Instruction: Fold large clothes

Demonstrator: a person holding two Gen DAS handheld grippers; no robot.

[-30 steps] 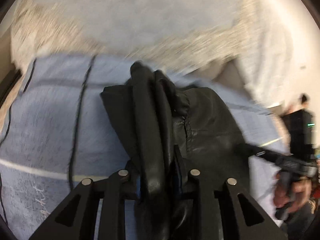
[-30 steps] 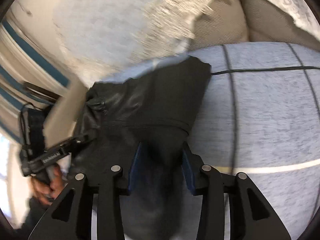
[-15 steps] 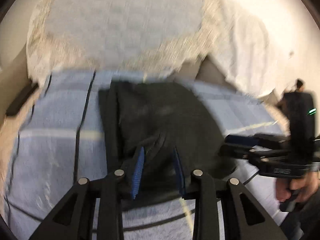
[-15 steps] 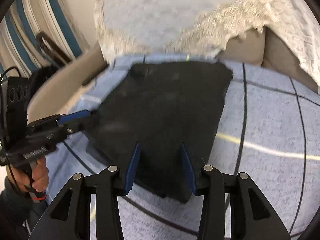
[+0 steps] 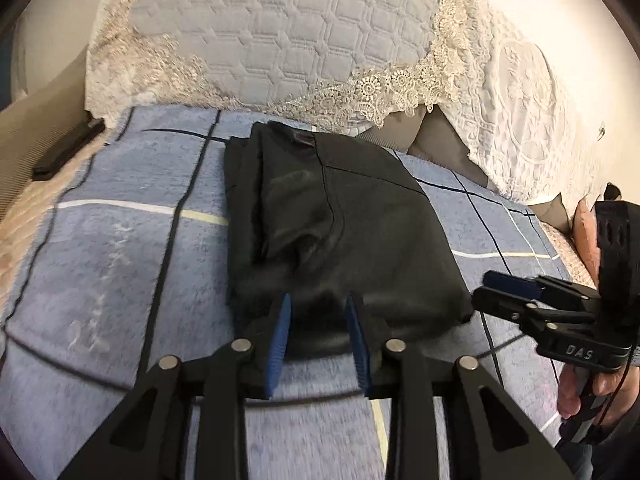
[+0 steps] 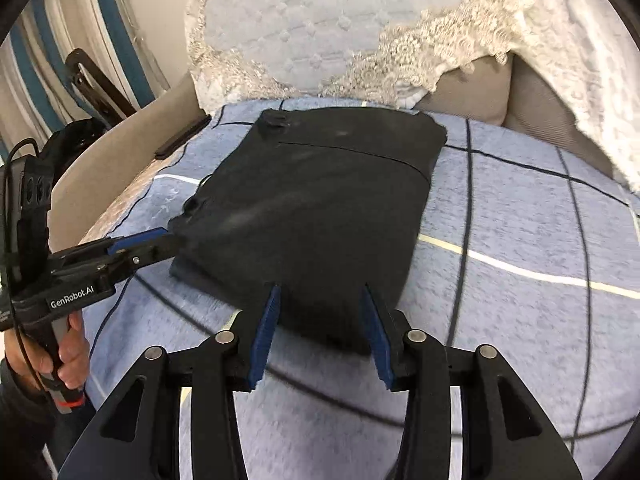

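A black garment (image 5: 340,208) (image 6: 320,200) lies folded in a flat rectangle on a blue checked blanket (image 5: 120,260) (image 6: 520,220). My left gripper (image 5: 317,299) hovers at the garment's near edge; its jaws are opening, the edge lies between the blue pads and they do not press it. In the right wrist view the left gripper (image 6: 170,240) sits at the garment's left corner. My right gripper (image 6: 321,289) stands over the near edge further right, jaws opening, with cloth between the pads but not pinched. From the left wrist view the right gripper (image 5: 486,288) is just off the right corner.
A quilted, lace-edged cover (image 5: 280,32) (image 6: 320,20) drapes the sofa back behind the blanket. A flat black object (image 5: 68,148) (image 6: 184,136) rests on the beige sofa edge at the left. A person's hand (image 5: 576,392) (image 6: 68,352) holds each gripper handle.
A second ago both grippers held the bunched black garment. It has since been laid flat on the blanket, the jaws have let go, and both grippers have drawn back to its near edge.
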